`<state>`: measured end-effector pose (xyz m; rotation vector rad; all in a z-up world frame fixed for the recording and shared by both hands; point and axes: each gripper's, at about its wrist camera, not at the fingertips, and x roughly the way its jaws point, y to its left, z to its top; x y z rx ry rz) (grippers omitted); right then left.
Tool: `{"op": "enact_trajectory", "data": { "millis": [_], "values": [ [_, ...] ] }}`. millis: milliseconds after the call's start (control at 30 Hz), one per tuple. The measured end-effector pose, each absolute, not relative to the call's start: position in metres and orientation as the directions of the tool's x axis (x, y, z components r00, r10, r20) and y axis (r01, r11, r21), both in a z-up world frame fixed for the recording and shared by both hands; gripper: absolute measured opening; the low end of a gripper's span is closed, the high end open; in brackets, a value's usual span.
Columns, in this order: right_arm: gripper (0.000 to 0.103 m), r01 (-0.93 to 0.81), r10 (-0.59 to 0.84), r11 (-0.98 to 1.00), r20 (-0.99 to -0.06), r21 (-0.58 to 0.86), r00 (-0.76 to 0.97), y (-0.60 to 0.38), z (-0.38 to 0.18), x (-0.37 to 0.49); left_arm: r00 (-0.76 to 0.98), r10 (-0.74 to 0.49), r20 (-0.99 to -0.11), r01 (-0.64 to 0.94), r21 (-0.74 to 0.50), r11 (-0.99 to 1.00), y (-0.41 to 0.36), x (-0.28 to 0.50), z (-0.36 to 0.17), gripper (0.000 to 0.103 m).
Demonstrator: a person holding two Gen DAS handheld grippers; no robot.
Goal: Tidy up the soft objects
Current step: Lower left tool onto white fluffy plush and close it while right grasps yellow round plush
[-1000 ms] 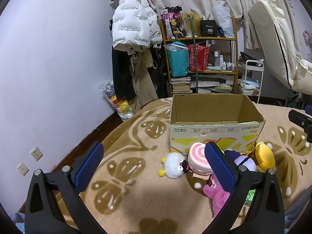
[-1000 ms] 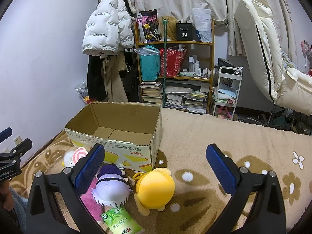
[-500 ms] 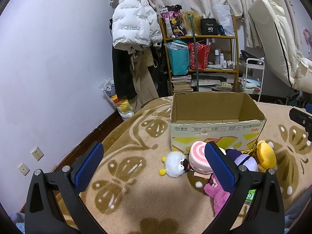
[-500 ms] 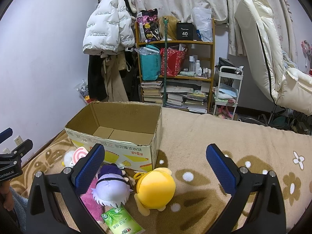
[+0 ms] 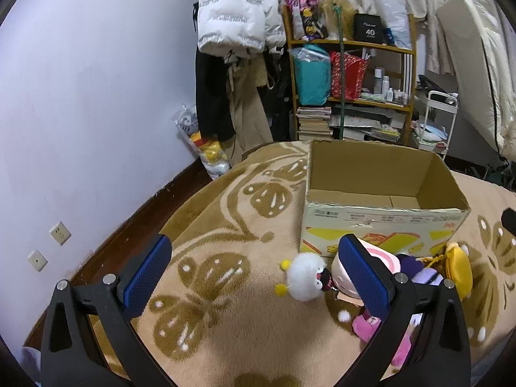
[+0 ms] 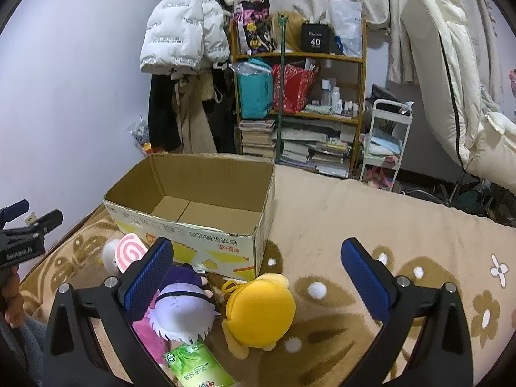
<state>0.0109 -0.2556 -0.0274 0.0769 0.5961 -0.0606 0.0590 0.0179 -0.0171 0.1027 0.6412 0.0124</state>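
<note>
An empty open cardboard box [image 5: 380, 222] [image 6: 193, 229] stands on the tan patterned blanket. In front of it lie soft toys: a white fluffy one [image 5: 303, 279], a pink swirl cushion [image 5: 383, 261] [image 6: 129, 253], a purple-and-white plush [image 6: 183, 311], a yellow plush [image 6: 261, 311] [image 5: 458, 272] and a magenta plush [image 5: 377, 325]. My left gripper [image 5: 254, 272] is open and empty, above the blanket left of the toys. My right gripper [image 6: 258, 274] is open and empty, above the yellow plush.
A green packet [image 6: 200, 367] lies by the purple plush. Behind the box are a cluttered wooden shelf [image 6: 296, 103], hanging coats [image 5: 235, 64], a white cart [image 6: 383, 142] and a folded mattress [image 6: 451, 74]. The wall runs along the left.
Both views have shifted slightly closer and downward toward the box and toys. Both grippers stay open and empty.
</note>
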Motion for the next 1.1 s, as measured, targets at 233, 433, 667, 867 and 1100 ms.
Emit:
{"op": "enact_trajectory", "data": {
  "millis": [233, 433, 667, 867, 1100],
  "values": [
    [0.103, 0.096, -0.040, 0.994, -0.611, 0.059, 0.790, -0.263, -0.041, 0.027, 0.765, 0.042, -0.643, 0.041, 0.113, 0.993, 0.011, 0.083, -0.030, 0.102],
    [0.103, 0.118, -0.009, 0.986, -0.663, 0.120, 0.748, -0.277, -0.058, 0.041, 0.717, 0.104, -0.689, 0.045, 0.196, 0.980, 0.005, 0.103, -0.052, 0.102],
    [0.103, 0.120, 0.022, 0.982, -0.717, 0.146, 0.696, -0.285, -0.082, 0.056, 0.665, 0.086, -0.742, 0.069, 0.176, 0.982, 0.005, 0.128, -0.073, 0.102],
    [0.103, 0.114, 0.036, 0.982, -0.750, 0.148, 0.661, -0.284, -0.096, 0.066, 0.623, 0.066, -0.780, 0.075, 0.143, 0.987, 0.009, 0.137, -0.088, 0.102],
    [0.103, 0.091, 0.065, 0.984, -0.788, 0.152, 0.613, -0.281, -0.112, 0.075, 0.577, 0.059, -0.814, 0.084, 0.131, 0.988, 0.009, 0.145, -0.101, 0.102]
  ]
}}
